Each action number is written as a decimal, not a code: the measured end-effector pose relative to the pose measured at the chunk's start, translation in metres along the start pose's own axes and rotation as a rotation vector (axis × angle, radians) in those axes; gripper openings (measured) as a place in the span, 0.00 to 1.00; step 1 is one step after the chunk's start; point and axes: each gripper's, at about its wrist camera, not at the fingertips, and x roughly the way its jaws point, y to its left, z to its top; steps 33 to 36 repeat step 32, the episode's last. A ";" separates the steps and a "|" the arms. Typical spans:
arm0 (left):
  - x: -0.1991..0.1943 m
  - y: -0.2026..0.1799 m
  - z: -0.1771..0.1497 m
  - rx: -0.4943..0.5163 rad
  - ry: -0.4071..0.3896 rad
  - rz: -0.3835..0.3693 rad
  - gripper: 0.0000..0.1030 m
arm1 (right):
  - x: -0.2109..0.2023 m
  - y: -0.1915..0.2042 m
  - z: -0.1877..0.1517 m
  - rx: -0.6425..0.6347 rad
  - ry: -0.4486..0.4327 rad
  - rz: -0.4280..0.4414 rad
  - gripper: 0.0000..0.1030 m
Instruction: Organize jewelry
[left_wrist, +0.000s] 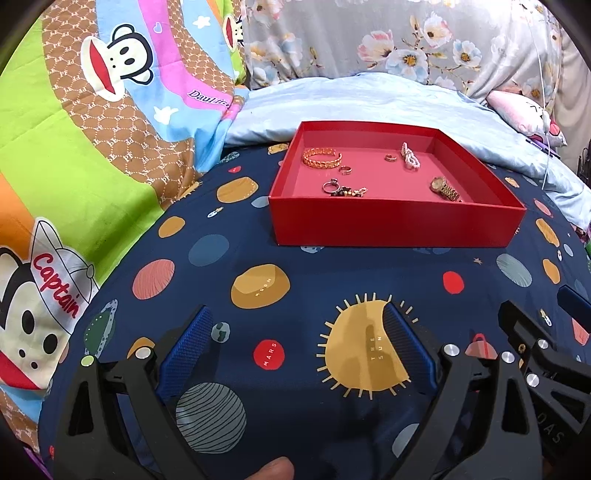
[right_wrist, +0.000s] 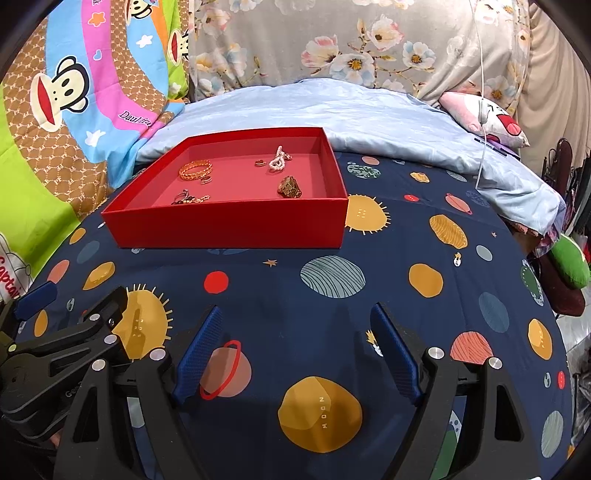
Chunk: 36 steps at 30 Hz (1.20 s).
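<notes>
I see both my grippers, left gripper (left_wrist: 299, 343) and right gripper (right_wrist: 299, 343), fingers spread and empty over planet-print bedsheet (right_wrist: 369, 236); red tray (right_wrist: 229, 225) sits ahead, bare sheet around it.

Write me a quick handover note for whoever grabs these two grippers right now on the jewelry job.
Left gripper: open, empty, over the planet bedspread.
Right gripper: open, empty, beside it.
Red box sits ahead on the bedspread. Inside: gold bangle, gold watch, pearl bracelet, two small rings, a ring with charms.
Done: no jewelry visible outside the box.
Left: pieces lie loose, unsorted.
</notes>
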 end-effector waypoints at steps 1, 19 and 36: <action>0.000 0.000 0.000 0.000 -0.001 -0.001 0.88 | 0.000 0.000 0.000 0.000 0.000 -0.001 0.78; 0.000 0.000 0.000 -0.002 0.001 -0.020 0.88 | -0.001 -0.001 0.000 0.001 -0.005 -0.001 0.78; -0.001 -0.003 -0.001 0.010 -0.009 0.003 0.88 | -0.003 -0.003 0.001 0.004 -0.010 -0.004 0.78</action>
